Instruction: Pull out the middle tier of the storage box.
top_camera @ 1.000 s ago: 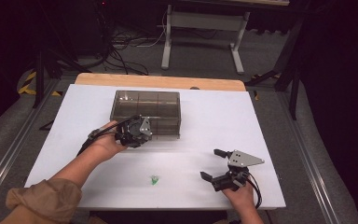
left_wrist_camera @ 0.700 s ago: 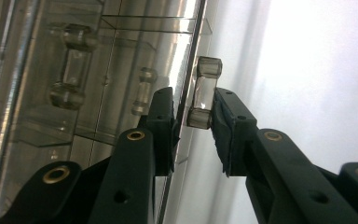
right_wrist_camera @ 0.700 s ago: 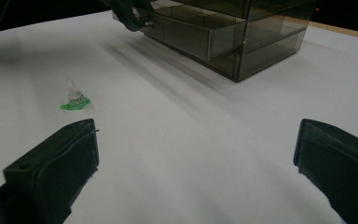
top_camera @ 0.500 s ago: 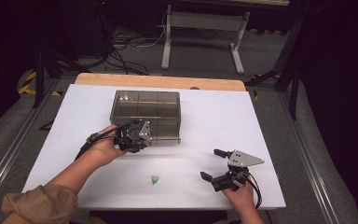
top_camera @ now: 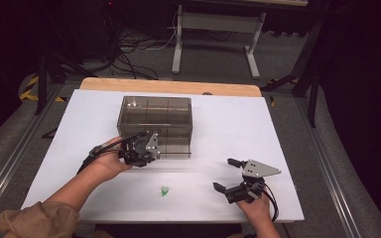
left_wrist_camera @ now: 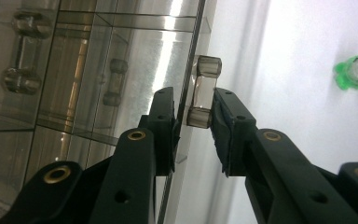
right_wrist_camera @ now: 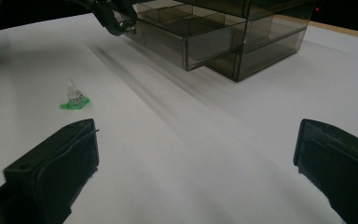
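White matte tabletop, smoky clear-plastic drawer box, knobbed handle

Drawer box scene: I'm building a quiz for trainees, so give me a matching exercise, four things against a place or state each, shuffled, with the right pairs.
Things:
1. left gripper
2. right gripper
3. green item
4. drawer box

Places or states:
A. lying loose on the white table, between the two hands
B. fingers either side of a clear drawer handle
C. smoky clear plastic, one lower drawer pulled out a little
D. wide open, holding nothing

Pairs: 1-B, 2-D, 3-A, 4-C
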Available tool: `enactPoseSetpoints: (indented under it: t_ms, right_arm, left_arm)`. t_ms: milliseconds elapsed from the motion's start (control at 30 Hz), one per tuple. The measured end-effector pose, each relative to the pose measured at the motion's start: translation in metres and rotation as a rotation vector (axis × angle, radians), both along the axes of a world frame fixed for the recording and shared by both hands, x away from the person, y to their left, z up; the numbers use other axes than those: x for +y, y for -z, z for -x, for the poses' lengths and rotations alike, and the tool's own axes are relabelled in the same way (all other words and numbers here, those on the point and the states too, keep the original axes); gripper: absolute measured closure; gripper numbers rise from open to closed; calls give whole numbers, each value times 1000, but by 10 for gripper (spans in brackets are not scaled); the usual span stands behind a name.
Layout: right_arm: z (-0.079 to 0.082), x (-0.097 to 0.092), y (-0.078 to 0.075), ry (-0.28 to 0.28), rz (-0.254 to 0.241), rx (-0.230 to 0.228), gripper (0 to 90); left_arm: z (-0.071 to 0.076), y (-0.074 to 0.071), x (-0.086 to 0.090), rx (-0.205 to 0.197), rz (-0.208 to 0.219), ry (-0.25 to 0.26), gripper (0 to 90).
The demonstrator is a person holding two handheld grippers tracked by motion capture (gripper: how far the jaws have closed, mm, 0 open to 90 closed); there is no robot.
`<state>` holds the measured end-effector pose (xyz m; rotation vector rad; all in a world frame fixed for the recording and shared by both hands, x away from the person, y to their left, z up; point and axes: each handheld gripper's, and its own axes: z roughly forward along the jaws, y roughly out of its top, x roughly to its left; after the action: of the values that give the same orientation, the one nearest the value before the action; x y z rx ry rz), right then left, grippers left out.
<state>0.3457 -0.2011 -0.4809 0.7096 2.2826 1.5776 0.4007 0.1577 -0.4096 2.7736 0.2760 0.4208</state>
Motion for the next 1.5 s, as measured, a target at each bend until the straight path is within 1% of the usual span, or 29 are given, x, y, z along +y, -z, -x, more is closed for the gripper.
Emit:
enactPoseSetpoints:
  t_ms: [333, 667, 833, 900, 967, 1067, 1133, 1200, 1267, 1300, 1400, 1500]
  right_arm:
    - [0, 0, 0, 0, 0, 0, 5]
    - [0, 0, 0, 0, 1, -1, 5]
    - [0, 0, 0, 2, 1, 0, 5]
    - [0, 0, 0, 2, 0, 1, 5]
    - [0, 0, 0, 2, 0, 1, 5]
    - [0, 0, 0, 2, 1, 1, 5]
    - [0, 0, 0, 2, 0, 0, 5]
    - [0, 0, 0, 3, -1, 2, 5]
    - [0, 0, 0, 2, 1, -1, 5]
    - [0, 0, 0, 3, 0, 1, 5]
    - [0, 0, 0, 2, -2, 1, 5]
    - [-1, 0, 0, 0, -3, 0, 5]
  left_arm:
    - [2, 1, 1, 9, -5, 1, 711]
    - [2, 4, -1, 20, -17, 0, 714]
    - [1, 8, 0, 36, -16, -5, 713]
    - [0, 7, 1, 45, -3, -5, 698]
    - [1, 7, 1, 52, 20, -7, 659]
    - [1, 5, 2, 62, 38, -4, 606]
    - [2, 3, 3, 59, 55, -4, 568]
    - [3, 0, 4, 56, 86, -8, 514]
    - [4, -4, 5, 56, 128, -15, 450]
    - [5, -8, 7, 59, 162, -20, 420]
    - [7, -15, 8, 64, 219, -30, 342]
    - [11, -19, 8, 63, 247, -35, 296]
